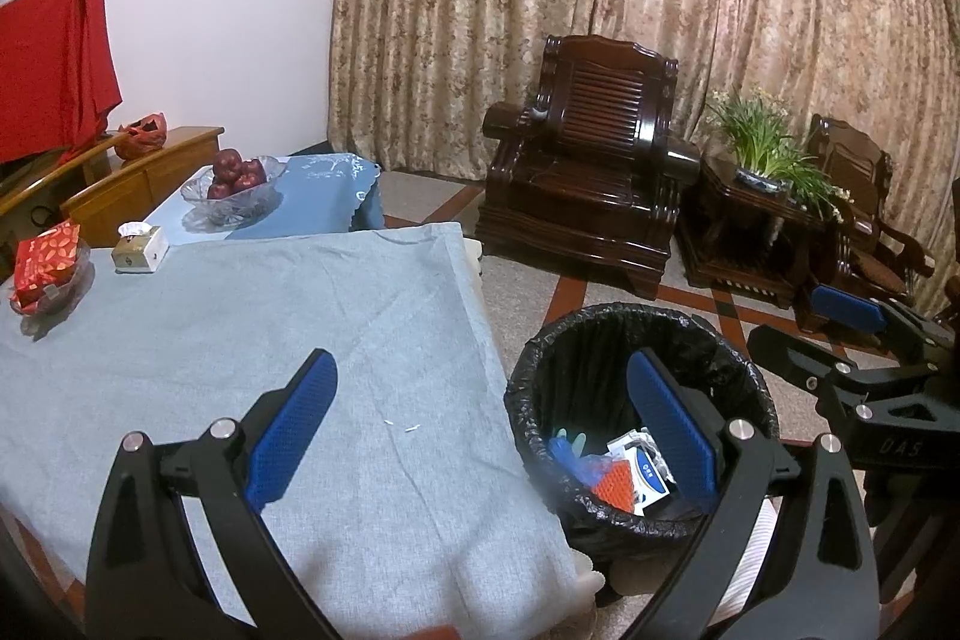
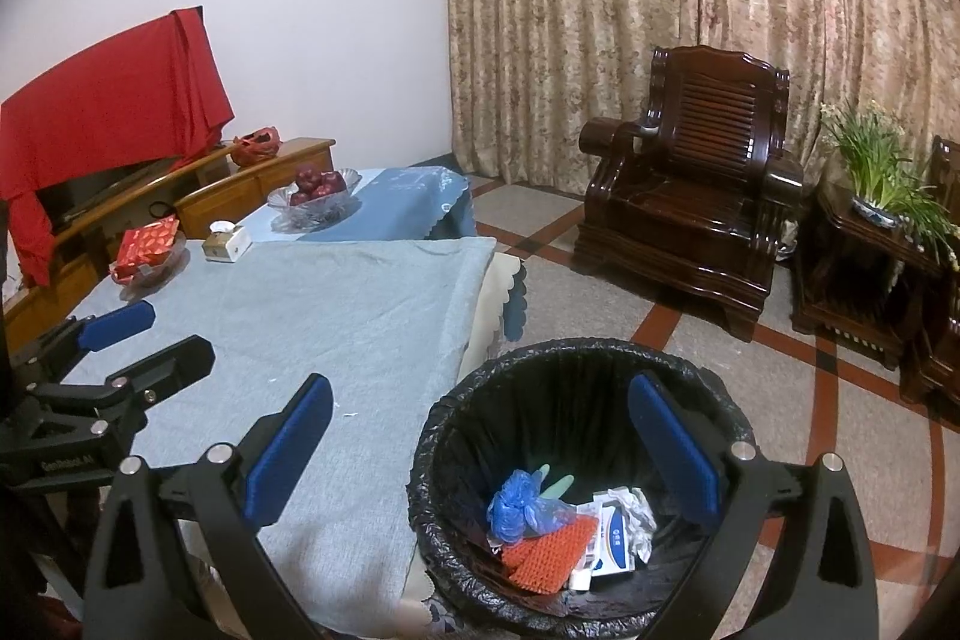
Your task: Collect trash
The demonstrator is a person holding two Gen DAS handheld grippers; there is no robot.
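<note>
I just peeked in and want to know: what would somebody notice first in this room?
Probably the black-lined trash bin on the floor beside the table, with a blue bag, an orange net and a white box inside. Next, the red cloth hanging at the far left, and the glass bowl of apples on the farther table. Both grippers, left and right, are open.

dim, warm indoor light, soft shadows, slightly soft focus, strong fisheye bending and dark vignette at the corners.

Bin (image 2: 576, 388) floor: partly hidden under the trash.
White box (image 2: 615, 535) print: too small to read.
Second chair (image 2: 945, 244): cut off at right edge.
</note>
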